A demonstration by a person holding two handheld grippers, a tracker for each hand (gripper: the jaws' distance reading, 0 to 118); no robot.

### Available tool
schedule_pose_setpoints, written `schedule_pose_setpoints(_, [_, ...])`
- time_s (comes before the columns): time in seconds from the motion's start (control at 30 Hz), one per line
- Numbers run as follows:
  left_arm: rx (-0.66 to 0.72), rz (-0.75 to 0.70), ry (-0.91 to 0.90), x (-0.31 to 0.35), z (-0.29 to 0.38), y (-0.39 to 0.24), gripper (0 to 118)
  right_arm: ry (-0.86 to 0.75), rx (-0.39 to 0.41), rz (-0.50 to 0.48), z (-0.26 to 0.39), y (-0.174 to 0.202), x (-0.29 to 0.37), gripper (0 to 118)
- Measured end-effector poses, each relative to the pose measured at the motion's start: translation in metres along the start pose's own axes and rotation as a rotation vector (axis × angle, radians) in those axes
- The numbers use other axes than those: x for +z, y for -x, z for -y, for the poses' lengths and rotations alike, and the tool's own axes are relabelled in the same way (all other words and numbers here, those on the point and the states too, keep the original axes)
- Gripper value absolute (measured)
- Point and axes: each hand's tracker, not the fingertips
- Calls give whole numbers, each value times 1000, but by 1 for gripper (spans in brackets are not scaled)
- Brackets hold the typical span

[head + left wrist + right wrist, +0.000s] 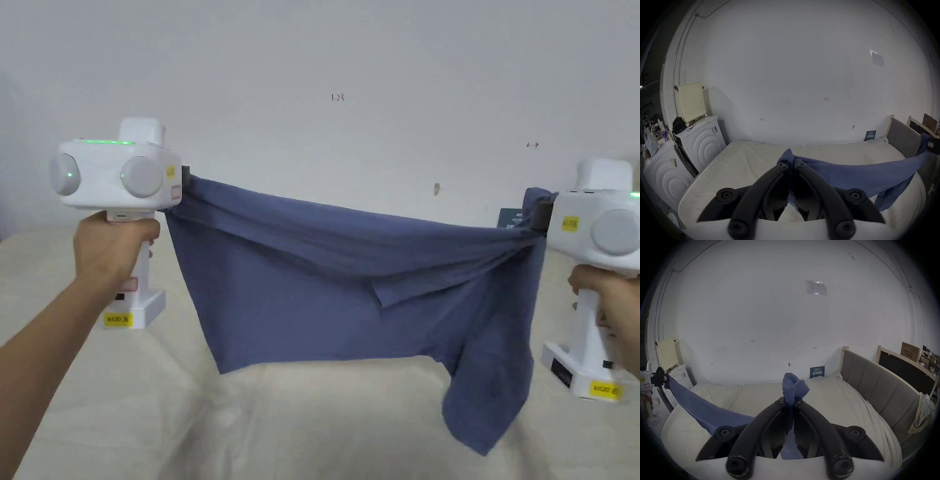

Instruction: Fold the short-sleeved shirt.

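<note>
A blue short-sleeved shirt (325, 281) hangs in the air above the bed, stretched between my two grippers. My left gripper (185, 181) is shut on its left upper corner; in the left gripper view the black jaws (791, 164) pinch a tuft of blue cloth (851, 175). My right gripper (541, 215) is shut on the right upper corner, and the right gripper view shows a bunched blue knot (794, 387) sticking out past its jaws (789, 402). The shirt sags in the middle and a longer flap (494, 400) droops at the lower right, near the bed.
A cream-sheeted bed (300, 425) lies under the shirt, against a white wall (337, 75). A grey padded headboard (880, 386) stands at its right, with a checked cloth (922, 413) draped over it. White washing machines (701, 141) stand to the left.
</note>
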Motion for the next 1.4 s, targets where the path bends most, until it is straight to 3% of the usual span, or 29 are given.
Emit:
schedule_pose_setpoints(0.23, [-2,3,121,-11,78,9,5,102,-10,-2,65,-5,-8,6])
schedule_pose_setpoints(0.4, [10,32,182,19,132,15,5,167,-2,-7,116,-17,13,6])
schedule_pose_setpoints(0.63, [-35,65,269,103,218,28,5,249,-33,-26,192,-39,83,6])
schedule_pose_setpoints(1.03, [47,45,542,220,397,62,5,416,-121,9,340,-65,213,6])
schedule_pose_setpoints(1.2, [61,22,677,224,448,67,5,547,-139,65,392,-66,224,6])
schedule_pose_setpoints(1.33, [91,1,792,208,476,63,5,651,-94,98,425,-63,211,6])
schedule_pose_setpoints(1.4, [98,-16,746,210,473,63,5,671,-109,95,429,-63,208,6])
